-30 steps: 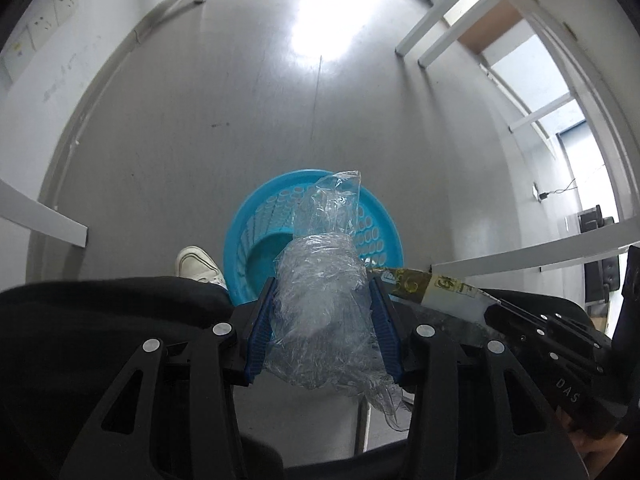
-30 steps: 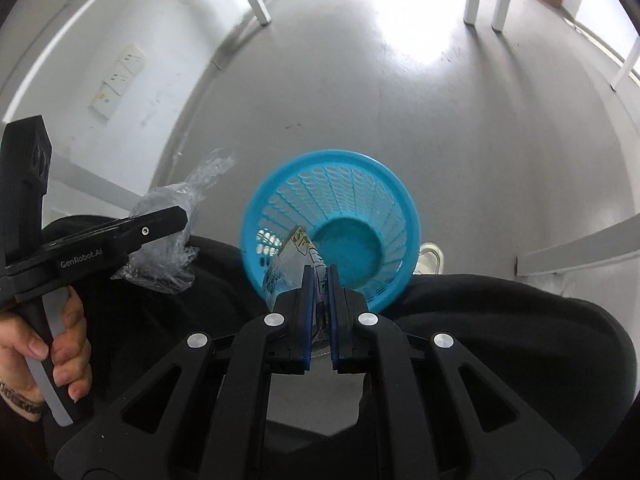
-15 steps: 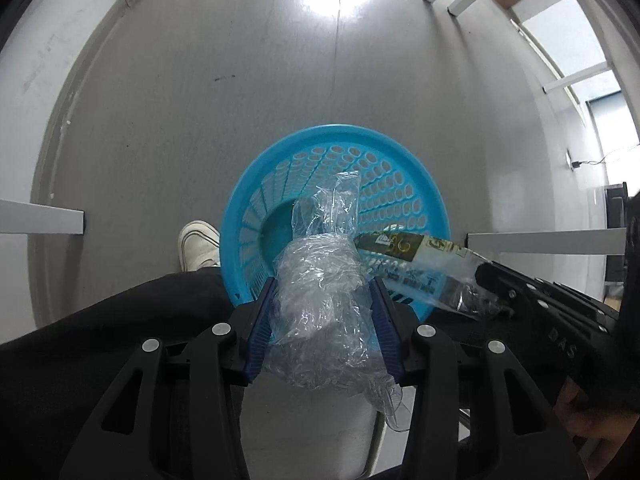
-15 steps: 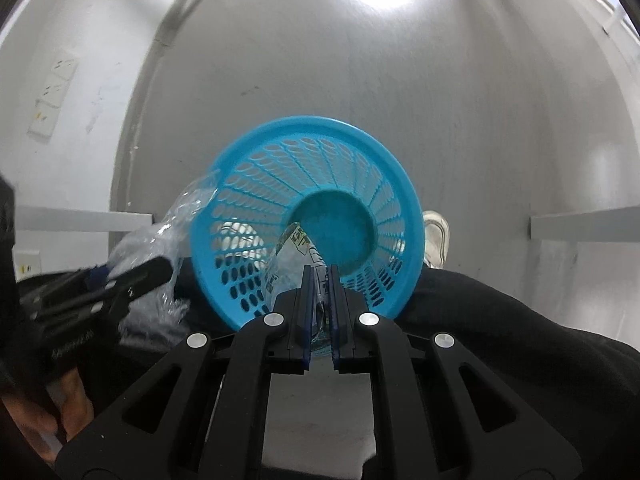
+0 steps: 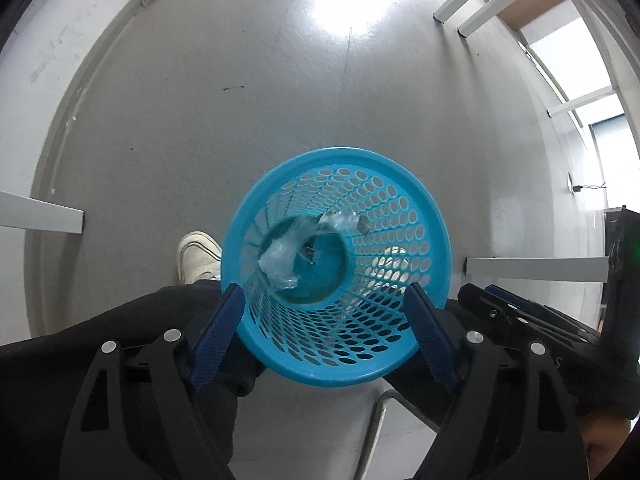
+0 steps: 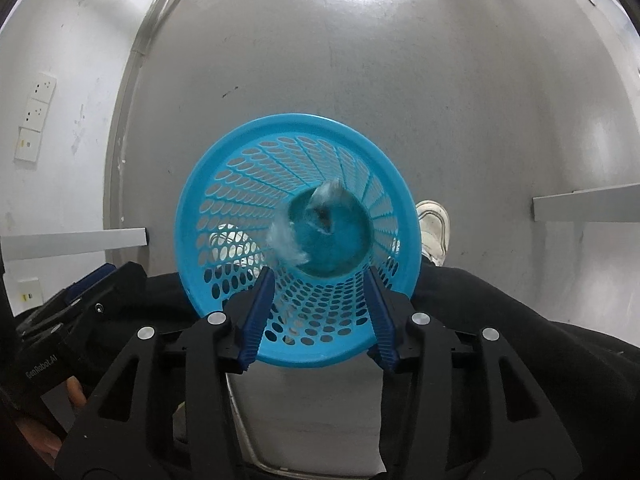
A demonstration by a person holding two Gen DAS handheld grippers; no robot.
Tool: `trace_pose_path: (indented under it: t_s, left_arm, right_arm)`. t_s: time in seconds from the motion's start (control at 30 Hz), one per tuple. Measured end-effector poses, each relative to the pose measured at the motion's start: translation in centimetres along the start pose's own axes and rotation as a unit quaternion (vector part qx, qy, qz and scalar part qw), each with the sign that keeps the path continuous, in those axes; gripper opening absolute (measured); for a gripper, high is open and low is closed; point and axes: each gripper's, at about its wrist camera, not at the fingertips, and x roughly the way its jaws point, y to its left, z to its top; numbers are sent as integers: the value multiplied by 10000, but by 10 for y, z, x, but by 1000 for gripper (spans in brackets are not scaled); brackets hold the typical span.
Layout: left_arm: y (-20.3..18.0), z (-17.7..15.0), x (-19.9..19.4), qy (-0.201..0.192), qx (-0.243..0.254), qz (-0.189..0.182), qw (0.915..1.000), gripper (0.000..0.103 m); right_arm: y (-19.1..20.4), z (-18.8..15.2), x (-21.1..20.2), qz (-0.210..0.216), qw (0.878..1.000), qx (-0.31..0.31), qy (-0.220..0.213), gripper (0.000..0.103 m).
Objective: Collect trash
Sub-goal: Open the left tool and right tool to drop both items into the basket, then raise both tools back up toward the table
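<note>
Blue basket point(image 5: 400, 364) | clear plastic point(image 5: 280, 258) inside | both grippers opening, empty

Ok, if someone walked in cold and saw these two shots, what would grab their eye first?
The bright blue perforated basket fills the middle of both views, standing on the grey floor right below the grippers. Inside it, crumpled clear plastic trash lies near the bottom. The left gripper and right gripper hang over the rim with jaws opening and nothing between them, and a white shoe peeks out beside the basket.
</note>
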Motion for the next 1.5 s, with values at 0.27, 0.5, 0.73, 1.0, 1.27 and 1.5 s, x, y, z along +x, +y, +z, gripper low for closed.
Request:
trace_pose_path:
  t_s: [0.27,0.5,0.73,1.0,1.27,1.5]
  left_arm:
    - [6,-8,-26,-349,102,219,9991,81]
    - [2,-27,-66,-767,229,195,9966,81]
    - [-11,-55,-104,-1316,678,323,9885,87]
    - [-18,-88,-156,-1614,801,399,9828,92]
    - [-21,-117,-216,-2271,934,225,9691,97]
    - [-39,-145,-266,-2757,1279,236,9524,97]
  right_arm:
    - [3,-18,-39,-51,9991,-188,-388,51]
    - [22,-56,-89,141,9929,-751,-907,60]
    - [36,-88,-126,121,9851,-1132,-1292,68]
    - [37,-120,-175,338,9766,-1272,-1703,74]
    - [25,-157,-238,466,9583,-1317,-2494,83]
    - [15,-182,-293,510,9376,-1333,-3171,90]
